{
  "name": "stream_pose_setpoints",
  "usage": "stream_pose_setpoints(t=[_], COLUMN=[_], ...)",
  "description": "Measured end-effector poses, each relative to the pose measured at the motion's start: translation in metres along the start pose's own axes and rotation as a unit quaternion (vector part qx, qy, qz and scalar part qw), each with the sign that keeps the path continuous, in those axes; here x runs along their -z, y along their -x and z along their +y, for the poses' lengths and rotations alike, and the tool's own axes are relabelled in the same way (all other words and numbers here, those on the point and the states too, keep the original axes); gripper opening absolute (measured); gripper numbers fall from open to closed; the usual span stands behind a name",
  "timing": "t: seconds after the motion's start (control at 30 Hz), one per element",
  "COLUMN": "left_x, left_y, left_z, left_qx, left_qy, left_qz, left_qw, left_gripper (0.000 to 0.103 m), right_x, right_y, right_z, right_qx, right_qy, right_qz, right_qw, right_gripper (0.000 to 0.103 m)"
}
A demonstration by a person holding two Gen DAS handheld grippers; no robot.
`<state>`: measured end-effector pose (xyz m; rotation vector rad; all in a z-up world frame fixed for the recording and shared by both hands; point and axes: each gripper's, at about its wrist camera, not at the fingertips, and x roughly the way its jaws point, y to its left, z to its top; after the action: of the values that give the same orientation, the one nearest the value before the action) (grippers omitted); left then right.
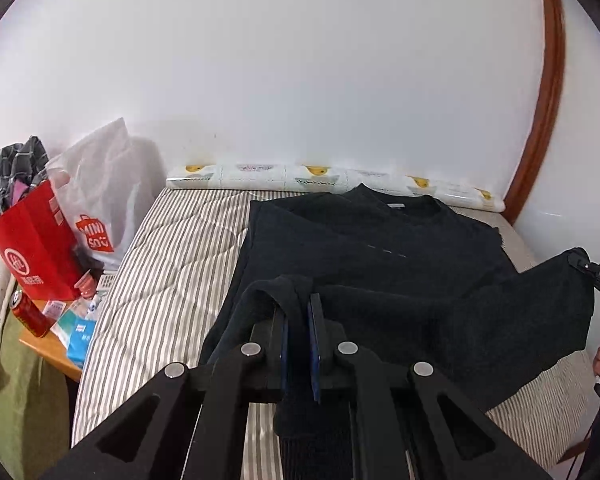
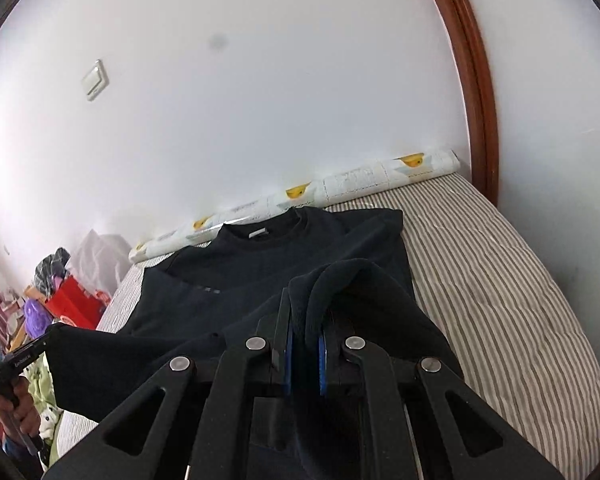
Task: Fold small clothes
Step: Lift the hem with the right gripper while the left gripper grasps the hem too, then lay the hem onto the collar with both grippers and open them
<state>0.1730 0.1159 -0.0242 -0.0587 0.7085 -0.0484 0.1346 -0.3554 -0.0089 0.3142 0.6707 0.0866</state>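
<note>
A black sweater (image 1: 372, 248) lies on the striped bed (image 1: 172, 264), collar toward the wall. My left gripper (image 1: 299, 312) is shut on its bottom hem and holds it raised. My right gripper (image 2: 305, 320) is shut on the hem at the other corner (image 2: 340, 280), also raised. The right gripper also shows in the left wrist view (image 1: 580, 264), at the far right, gripping the cloth. The left gripper shows in the right wrist view (image 2: 46, 340), at the far left. The hem hangs stretched between them above the sweater's body (image 2: 228, 272).
A long printed roll (image 1: 332, 180) lies along the white wall at the bed's far edge. A red paper bag (image 1: 36, 248), a white plastic bag (image 1: 100, 200), a red can (image 1: 28, 312) and small packets sit on a side table left of the bed. A brown wooden frame (image 2: 476, 80) stands at the right.
</note>
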Motion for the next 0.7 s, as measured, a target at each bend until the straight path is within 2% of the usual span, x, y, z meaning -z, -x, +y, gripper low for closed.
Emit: stream_pose_setpoints(t=[0.07,0.23,0.4,0.57,0.7], left_x=[-0.008,-0.02,-0.022,-0.016,-0.013], left_y=[-0.017,-0.056,-0.1,-0.129,-0.138], left_z=[-0.001,0.002,0.015,0.023,0.022], left_qx=[-0.017,-0.028,-0.045,-0.052,-0.055], left_qy=[-0.005,0.006,0.025,0.032,0.028], left_qz=[0.001,0.015,0.044,0.066,0.074], left_qw=[0.9998,0.9995,0.9977,0.9959,0.9953], left_gripper=[0.008,0.008,0.008,0.009,0.009], right_x=[-0.006,-0.017,-0.02,-0.02,-0.016], right_y=[-0.014,-0.054,-0.094,-0.126,-0.147], right_z=[-0.004,-0.016,-0.031,-0.045,-0.045], right_qx=[-0.001,0.003,0.021,0.034,0.06], right_qy=[-0.006,-0.018,-0.023,-0.028,-0.011], right_qz=[0.004,0.019,0.039,0.06,0.079], right_qw=[1.0,1.0,0.999,0.997,0.995], right_gripper=[0.009,0.009,0.009,0.009,0.009])
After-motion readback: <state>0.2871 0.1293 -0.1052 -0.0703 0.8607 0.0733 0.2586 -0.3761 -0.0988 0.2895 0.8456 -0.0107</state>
